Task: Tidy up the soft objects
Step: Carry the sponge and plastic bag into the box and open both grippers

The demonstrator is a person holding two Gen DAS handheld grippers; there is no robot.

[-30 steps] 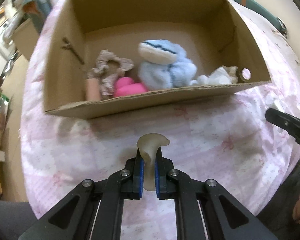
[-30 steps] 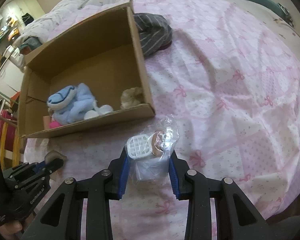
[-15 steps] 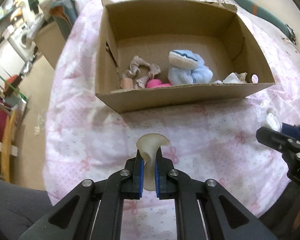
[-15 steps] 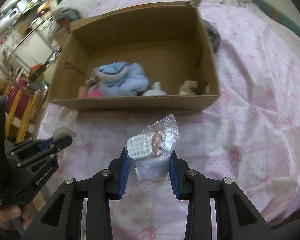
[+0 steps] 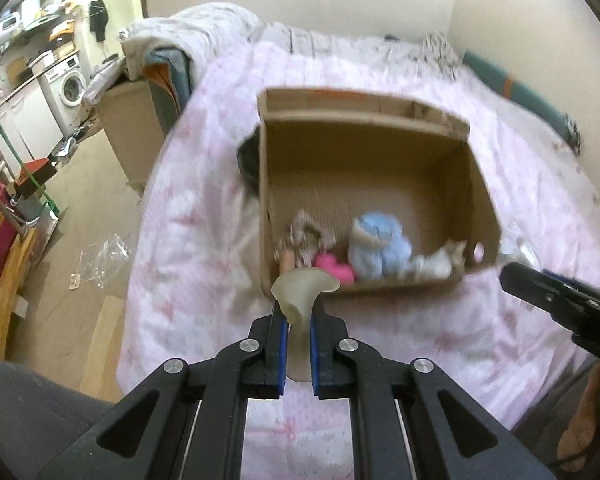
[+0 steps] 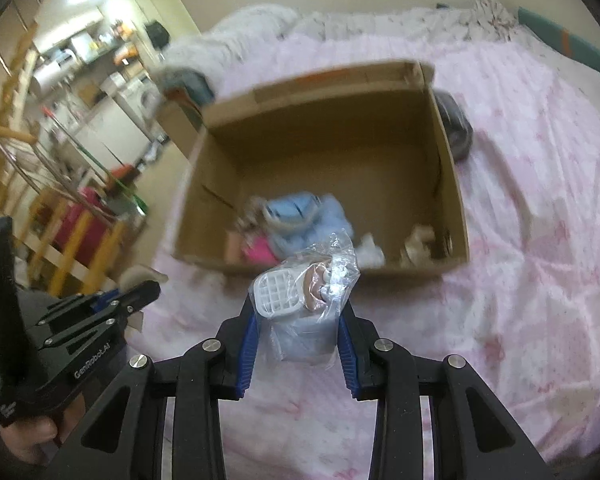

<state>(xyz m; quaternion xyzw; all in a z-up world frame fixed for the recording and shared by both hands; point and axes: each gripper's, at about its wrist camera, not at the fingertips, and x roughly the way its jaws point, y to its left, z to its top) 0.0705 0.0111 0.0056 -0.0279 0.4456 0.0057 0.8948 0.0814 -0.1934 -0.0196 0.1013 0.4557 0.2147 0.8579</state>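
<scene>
The left gripper [image 5: 299,320] had its fingers clamped on a pale, translucent soft piece [image 5: 302,286] with a flared top, held above the pink patterned bed cover [image 5: 188,216] just in front of the near-left corner of the open cardboard box [image 5: 482,200]. The right gripper [image 6: 298,320] had its fingers pressed in on a clear plastic bag [image 6: 320,280] holding a white gridded item and something tan, held above the cover short of the box's near wall. Inside the box, against that near wall, lay a light blue plush toy [image 5: 378,248], a pink soft object [image 5: 334,266], a beige scrunchie-like piece [image 5: 308,232] and some whitish stuff [image 5: 440,260], all blurred. A dark bundle [image 6: 454,132] lay on the bed touching the box's outer side.
</scene>
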